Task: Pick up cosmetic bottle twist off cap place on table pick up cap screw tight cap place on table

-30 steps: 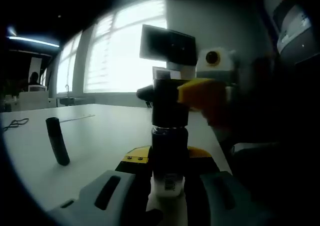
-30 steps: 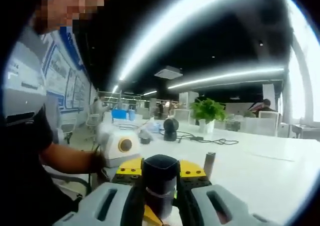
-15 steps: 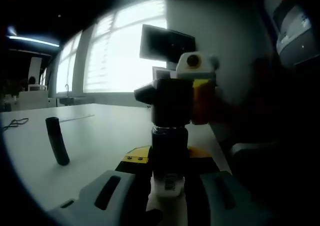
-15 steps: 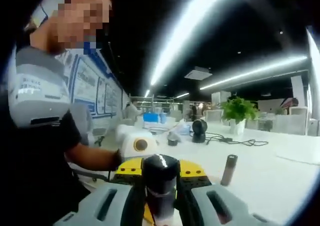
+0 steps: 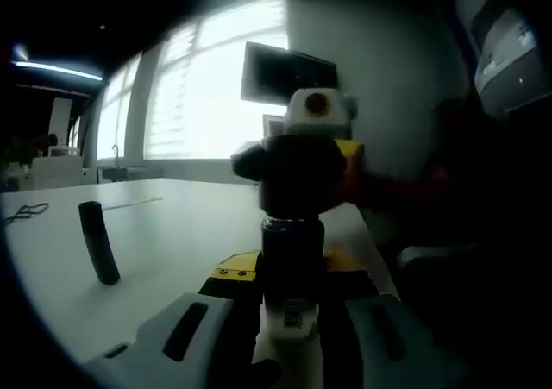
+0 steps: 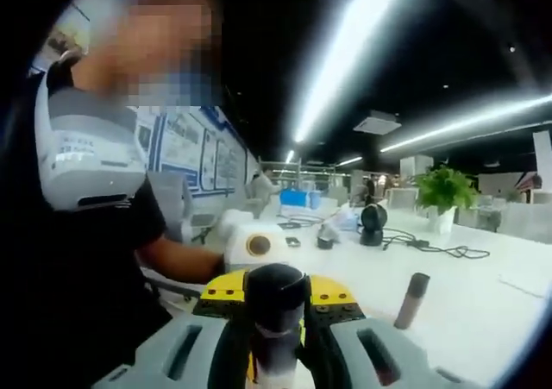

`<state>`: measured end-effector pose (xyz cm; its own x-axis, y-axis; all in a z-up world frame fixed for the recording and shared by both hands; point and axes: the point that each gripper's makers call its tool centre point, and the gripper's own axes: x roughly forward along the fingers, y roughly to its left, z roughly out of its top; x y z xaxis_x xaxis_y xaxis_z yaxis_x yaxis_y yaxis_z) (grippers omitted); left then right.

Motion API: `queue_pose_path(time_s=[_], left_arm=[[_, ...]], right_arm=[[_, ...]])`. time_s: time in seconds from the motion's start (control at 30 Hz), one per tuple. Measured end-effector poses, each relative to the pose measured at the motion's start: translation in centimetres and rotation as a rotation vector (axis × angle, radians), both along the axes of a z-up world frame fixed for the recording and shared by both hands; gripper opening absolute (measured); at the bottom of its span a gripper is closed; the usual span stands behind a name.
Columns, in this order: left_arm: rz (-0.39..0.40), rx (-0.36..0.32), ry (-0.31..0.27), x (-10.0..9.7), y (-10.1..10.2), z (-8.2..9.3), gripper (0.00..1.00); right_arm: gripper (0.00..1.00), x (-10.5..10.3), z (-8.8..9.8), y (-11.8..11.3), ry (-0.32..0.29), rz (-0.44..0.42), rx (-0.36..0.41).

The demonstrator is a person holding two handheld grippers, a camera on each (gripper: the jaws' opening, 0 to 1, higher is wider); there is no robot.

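In the left gripper view, the left tongs (image 5: 289, 337) are pinching the lower body of the cosmetic bottle (image 5: 291, 277), holding it upright above the white surface (image 5: 172, 234). A pale label near the bottle's base carries dark print, too small and blurred to read. At 12 o'clock from the bottle's neck, the black cap (image 5: 297, 175) is sitting on top, with the right tongs (image 5: 323, 160) closing on it from behind; their yellow body is showing at the cap's 3 o'clock side. A dark cylinder (image 5: 99, 242) is standing, slightly tilted, on the surface at 9 o'clock, well apart from the bottle.

In the right gripper view, the right tongs (image 6: 278, 341) are pinching the cap (image 6: 276, 296) between their grey jaws, the bottle's neck running down from it. A person's torso in a grey and black shirt (image 6: 86, 165) is sitting at 9 o'clock; small print on the chest is unreadable. The dark cylinder (image 6: 411, 300) is standing on the surface (image 6: 466, 303) at 3 o'clock.
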<state>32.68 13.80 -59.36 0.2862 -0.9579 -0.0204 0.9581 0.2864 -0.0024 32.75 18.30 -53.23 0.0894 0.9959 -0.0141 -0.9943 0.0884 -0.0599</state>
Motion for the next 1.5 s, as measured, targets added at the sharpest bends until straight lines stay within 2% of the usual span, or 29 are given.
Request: queue_pose_path(time_s=[0.23,0.77,0.83,0.9,0.97,1.07,1.17,1.3,1.37,1.43,1.5], left_arm=[[0.000,0.000,-0.001,0.0,0.0,0.0,0.14],[-0.001,0.000,-0.001,0.0,0.0,0.0,0.14],[-0.001,0.001,-0.001,0.0,0.0,0.0,0.14],[0.000,0.001,-0.001,0.0,0.0,0.0,0.14],[0.000,0.000,-0.001,0.0,0.0,0.0,0.14],[0.000,0.001,-0.001,0.0,0.0,0.0,0.14],[0.000,0.001,-0.002,0.0,0.0,0.0,0.14],[0.001,0.001,-0.003,0.0,0.0,0.0,0.14],[0.001,0.002,-0.003,0.0,0.0,0.0,0.14],[0.001,0.002,-0.003,0.0,0.0,0.0,0.14],[0.001,0.002,-0.003,0.0,0.0,0.0,0.14]], right_arm=[[0.17,-0.2,-0.1,0.1,0.003,0.034,-0.001],[0.18,-0.1,-0.1,0.0,0.010,0.012,0.006],[0.20,0.0,-0.1,-0.1,0.036,-0.010,0.023],[0.32,0.5,0.3,-0.2,0.061,-0.047,0.053],[0.36,0.7,1.0,-0.4,0.080,-0.077,0.078],[0.37,0.5,1.9,-0.4,0.095,-0.106,0.112],[0.37,0.8,2.1,-0.7,0.087,-0.188,0.117],[0.37,0.9,2.3,-1.7,0.116,-0.320,0.152],[0.36,0.6,2.5,-2.0,0.141,-0.351,0.178],[0.35,1.0,2.8,-2.7,0.168,-0.426,0.233],[0.36,0.9,2.4,-3.2,0.210,-0.470,0.242]])
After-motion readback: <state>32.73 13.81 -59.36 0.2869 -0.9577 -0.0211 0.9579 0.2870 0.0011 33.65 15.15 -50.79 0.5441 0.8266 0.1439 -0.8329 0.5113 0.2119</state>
